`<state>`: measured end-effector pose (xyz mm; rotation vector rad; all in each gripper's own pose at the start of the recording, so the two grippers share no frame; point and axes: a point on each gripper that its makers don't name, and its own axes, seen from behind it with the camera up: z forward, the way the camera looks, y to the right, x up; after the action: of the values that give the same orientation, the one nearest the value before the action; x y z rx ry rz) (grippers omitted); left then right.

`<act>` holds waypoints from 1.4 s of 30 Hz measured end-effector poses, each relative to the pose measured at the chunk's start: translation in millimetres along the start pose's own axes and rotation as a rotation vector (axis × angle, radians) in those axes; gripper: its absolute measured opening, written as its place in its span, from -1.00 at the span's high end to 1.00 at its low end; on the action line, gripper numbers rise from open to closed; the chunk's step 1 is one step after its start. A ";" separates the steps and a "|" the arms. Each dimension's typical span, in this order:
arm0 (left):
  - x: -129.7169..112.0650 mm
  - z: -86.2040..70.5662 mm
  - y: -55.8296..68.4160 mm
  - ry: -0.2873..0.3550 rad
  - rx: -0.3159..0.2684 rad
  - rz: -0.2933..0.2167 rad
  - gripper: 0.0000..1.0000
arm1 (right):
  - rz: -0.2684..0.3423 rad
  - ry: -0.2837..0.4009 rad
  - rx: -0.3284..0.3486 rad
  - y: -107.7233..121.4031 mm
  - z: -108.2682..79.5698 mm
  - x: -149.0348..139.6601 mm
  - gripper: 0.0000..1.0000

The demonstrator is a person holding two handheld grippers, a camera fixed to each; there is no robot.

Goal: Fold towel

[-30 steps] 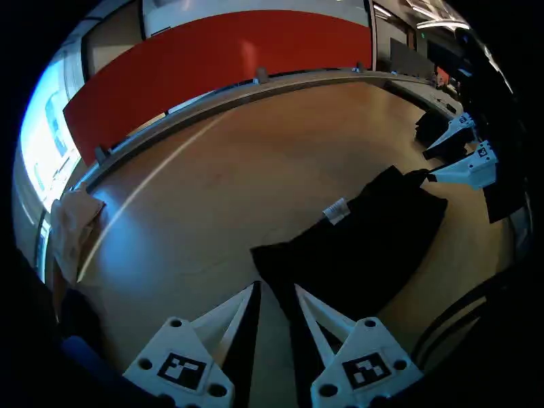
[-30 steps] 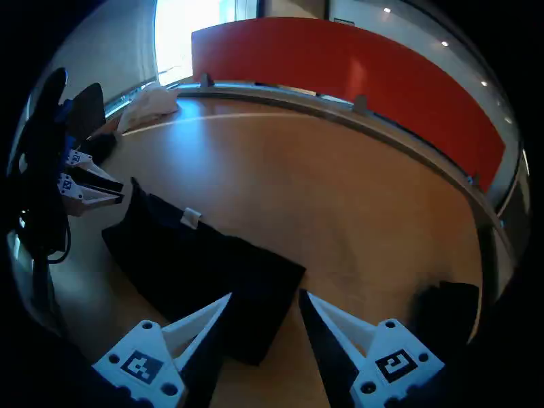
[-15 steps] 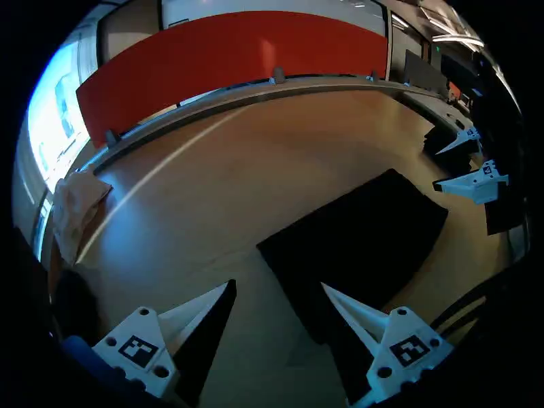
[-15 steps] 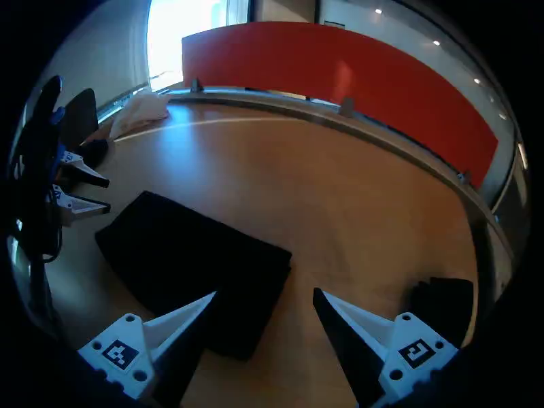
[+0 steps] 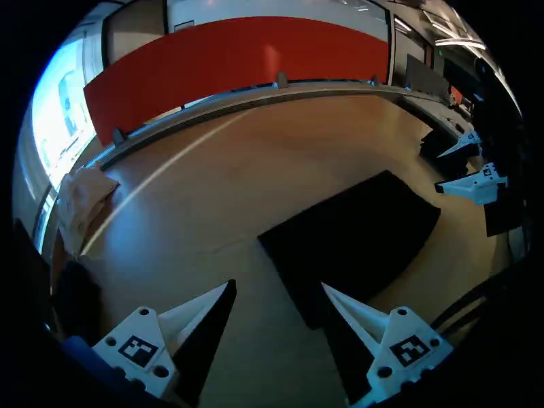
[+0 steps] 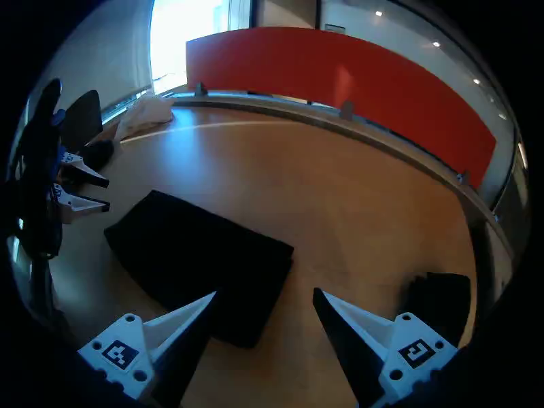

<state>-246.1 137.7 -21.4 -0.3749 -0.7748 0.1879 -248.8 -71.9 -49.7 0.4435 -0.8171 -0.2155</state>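
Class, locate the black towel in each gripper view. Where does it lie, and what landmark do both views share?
Left gripper view: towel lies right of centre, in the lower half.
Right gripper view: towel lies lower left of centre.
Shared landmark: the red panel at the back.

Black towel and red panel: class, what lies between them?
In the left gripper view, beyond the black towel: bare wooden tabletop crossed by a pale stripe, then a grey rail along the far edge before the red panel.
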 end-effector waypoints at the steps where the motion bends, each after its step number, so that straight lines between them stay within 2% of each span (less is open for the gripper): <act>1: -1.6 -3.1 -0.5 0.001 0.003 -0.002 -0.61 | 0.002 0.000 0.000 0.1 -2.0 -1.3 -1.00; 14: -30.8 -40.7 -2.5 -0.002 0.040 -0.041 -0.61 | 0.014 0.003 -0.010 2.2 -32.2 -21.1 -1.00; 21: -39.6 -49.3 2.2 -0.001 0.043 -0.071 -0.61 | 0.012 0.001 -0.010 3.5 -39.2 -28.2 -1.00; 27: -41.4 -56.1 1.5 0.004 0.056 -0.079 -0.62 | 0.000 0.000 0.004 2.1 -38.1 -30.5 -1.00; 33: -47.4 -68.5 -6.3 0.012 0.088 -0.107 -0.61 | -0.030 -0.003 0.030 -1.5 -34.7 -31.1 -1.00; 42: -66.0 -91.2 -26.0 0.023 0.164 -0.182 -0.61 | -0.088 -0.010 0.092 -9.9 -28.6 -33.4 -1.00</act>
<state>-226.9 70.3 -113.3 -0.1499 -0.7611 0.0757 -250.0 -60.4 -93.2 0.5658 -0.8204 -0.2623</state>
